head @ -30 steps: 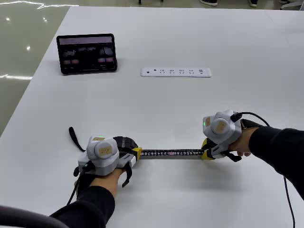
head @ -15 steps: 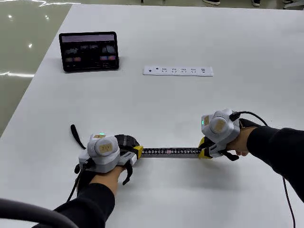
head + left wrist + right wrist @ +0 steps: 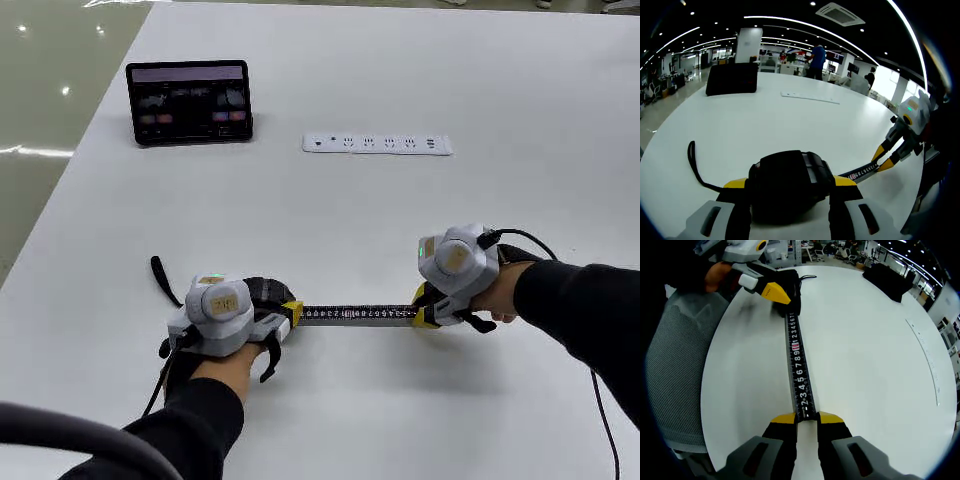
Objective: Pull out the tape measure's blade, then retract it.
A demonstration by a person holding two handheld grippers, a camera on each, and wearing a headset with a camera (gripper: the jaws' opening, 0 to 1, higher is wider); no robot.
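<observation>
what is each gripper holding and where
The left gripper clamps the tape measure case by its sides; the right gripper pinches the blade near its tip.

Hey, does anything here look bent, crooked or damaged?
Nothing stands out. The blade runs straight, unkinked, from the case in the left tongs to the right tongs pinching its end.

The tape measure (image 3: pixel 268 297) has a black rounded case, and a black strap (image 3: pixel 160 280) trails from it. It sits on the near side of the power strip (image 3: pixel 377 144), well apart from it and to its left, clamped by the left gripper (image 3: pixel 283 318). Its blade (image 3: pixel 358 314) is partly pulled out, straight, dark with white numbers and one red mark. The right gripper (image 3: pixel 422 308) pinches the blade's end.
</observation>
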